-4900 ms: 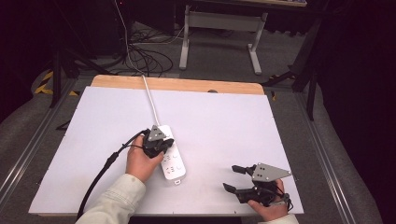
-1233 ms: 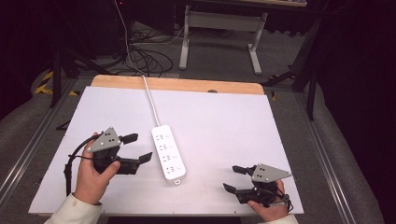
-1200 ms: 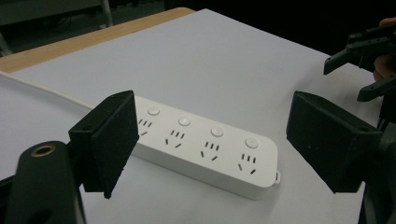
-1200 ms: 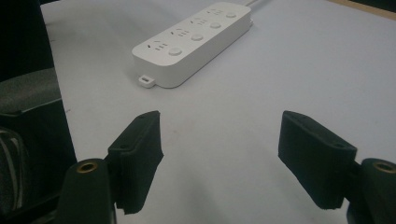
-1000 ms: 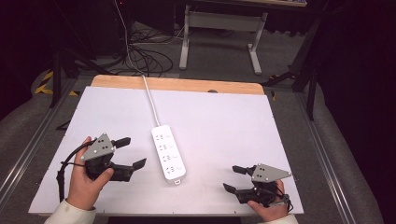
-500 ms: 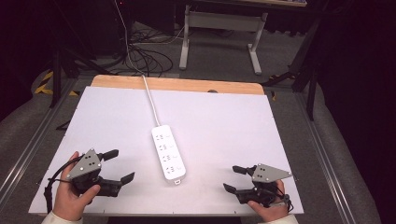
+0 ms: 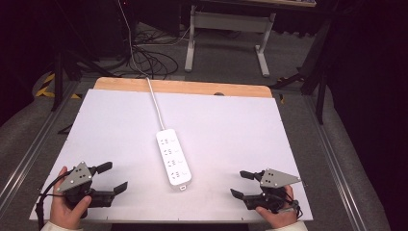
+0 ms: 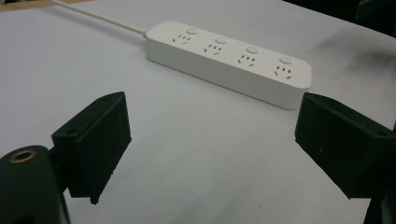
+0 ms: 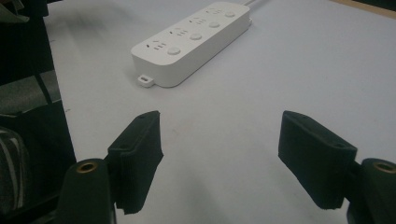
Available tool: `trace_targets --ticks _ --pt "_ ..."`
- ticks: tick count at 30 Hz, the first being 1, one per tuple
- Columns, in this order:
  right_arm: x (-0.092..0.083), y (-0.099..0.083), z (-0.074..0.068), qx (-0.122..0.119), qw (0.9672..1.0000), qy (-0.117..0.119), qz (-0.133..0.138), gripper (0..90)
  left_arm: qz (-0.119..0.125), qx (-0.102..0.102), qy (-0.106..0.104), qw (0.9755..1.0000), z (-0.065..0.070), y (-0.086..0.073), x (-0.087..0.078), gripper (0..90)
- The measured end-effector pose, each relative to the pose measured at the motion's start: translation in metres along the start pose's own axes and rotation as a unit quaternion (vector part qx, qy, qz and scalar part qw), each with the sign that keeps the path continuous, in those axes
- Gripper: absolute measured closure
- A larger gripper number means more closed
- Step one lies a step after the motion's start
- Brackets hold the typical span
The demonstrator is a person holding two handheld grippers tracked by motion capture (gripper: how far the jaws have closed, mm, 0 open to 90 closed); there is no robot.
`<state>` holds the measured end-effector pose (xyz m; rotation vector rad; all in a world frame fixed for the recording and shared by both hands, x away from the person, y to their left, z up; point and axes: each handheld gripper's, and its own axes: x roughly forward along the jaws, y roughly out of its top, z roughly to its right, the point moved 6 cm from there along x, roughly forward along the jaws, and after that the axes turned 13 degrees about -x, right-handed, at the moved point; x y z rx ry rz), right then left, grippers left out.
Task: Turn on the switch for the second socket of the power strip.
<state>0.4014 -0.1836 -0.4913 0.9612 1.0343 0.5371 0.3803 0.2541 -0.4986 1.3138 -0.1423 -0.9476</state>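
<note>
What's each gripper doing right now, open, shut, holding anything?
Left gripper: open, holding nothing, short of the power strip.
Right gripper: open, holding nothing, also clear of the strip.

Smooth, slightly glossy white plastic on the power strip (image 7: 173, 158); matt white sheet over the table (image 7: 240, 130), bare wood at its far edge; matt black jaws, dull grey plate (image 7: 77, 176).

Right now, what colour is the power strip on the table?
White, cord included; the power strip shows best in the left gripper view.
</note>
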Motion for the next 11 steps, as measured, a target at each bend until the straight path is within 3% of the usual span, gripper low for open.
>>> trace_targets --ticks 4,7,11 --pt "0.0 -0.0006 0.0006 0.001 1.0 0.0 -0.001 30.3 -0.016 0.002 0.008 0.9998 -0.0096 -0.0075 -0.0043 12.2" --pt "0.0002 -0.0018 0.0016 0.002 1.0 0.0 -0.002 30.3 -0.026 0.018 0.012 0.9994 -0.0123 -0.0104 -0.0034 12.4" --pt "0.0 -0.0033 0.0036 0.005 1.0 -0.002 -0.004 30.3 -0.021 0.044 0.015 0.9987 -0.0103 -0.007 -0.0029 11.8"
